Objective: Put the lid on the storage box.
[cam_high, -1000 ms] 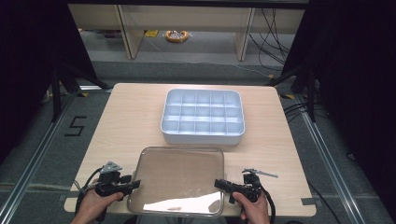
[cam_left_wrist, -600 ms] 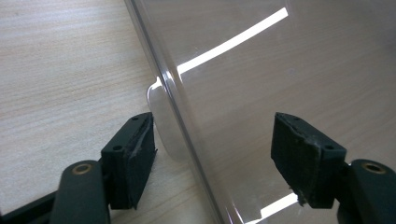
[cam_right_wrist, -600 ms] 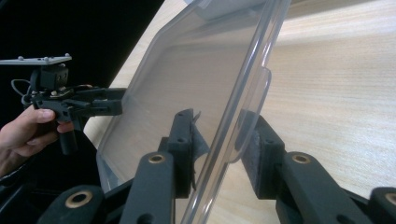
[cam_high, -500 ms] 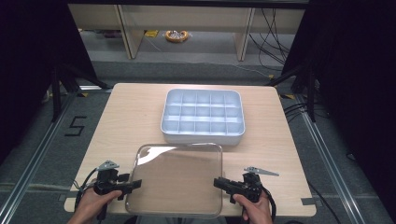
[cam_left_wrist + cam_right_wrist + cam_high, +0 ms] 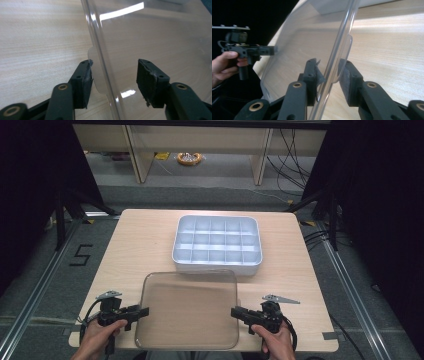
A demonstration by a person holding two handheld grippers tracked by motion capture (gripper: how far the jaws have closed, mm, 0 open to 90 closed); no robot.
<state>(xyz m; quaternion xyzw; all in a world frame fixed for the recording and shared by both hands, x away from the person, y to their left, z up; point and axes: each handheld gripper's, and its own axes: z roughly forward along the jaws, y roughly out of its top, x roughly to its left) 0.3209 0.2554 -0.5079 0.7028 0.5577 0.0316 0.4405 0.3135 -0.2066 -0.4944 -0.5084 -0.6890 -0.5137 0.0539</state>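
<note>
- Since a second ago, the clear lid [image 5: 190, 309] has been lifted at its far edge and carried forward; its far rim now overlaps the near wall of the white compartment tray [image 5: 216, 241] in the high view, where before it lay short of the tray.
- At the left of the high view, the person's left hand [image 5: 98, 337] holds the left gripper [image 5: 143, 311], which points rightward at the lid's left edge.
- In the left gripper view, the left gripper [image 5: 113, 75] has its jaws parted wide on either side of the lid's rim [image 5: 100, 57]; the left pad sits just beside a small tab on the rim, the right pad stands well apart from the plastic. It is not clamped on anything there.
- Between the two grippers the lid hangs over the near part of the wooden table [image 5: 145, 240], tilted, with the table's grain showing through it.
- Farther back, the compartment tray sits near the middle of the table, its cells looking bare.
- At the right of the high view, the person's right hand [image 5: 272, 340] holds the right gripper [image 5: 235, 312] against the lid's right edge.
- In the right gripper view, the right gripper [image 5: 329, 72] has its jaws drawn in on the lid's rim [image 5: 342, 42], both pads against the plastic by a small tab.
- That view also shows the left gripper [image 5: 273, 49] at the lid's far edge.
</note>
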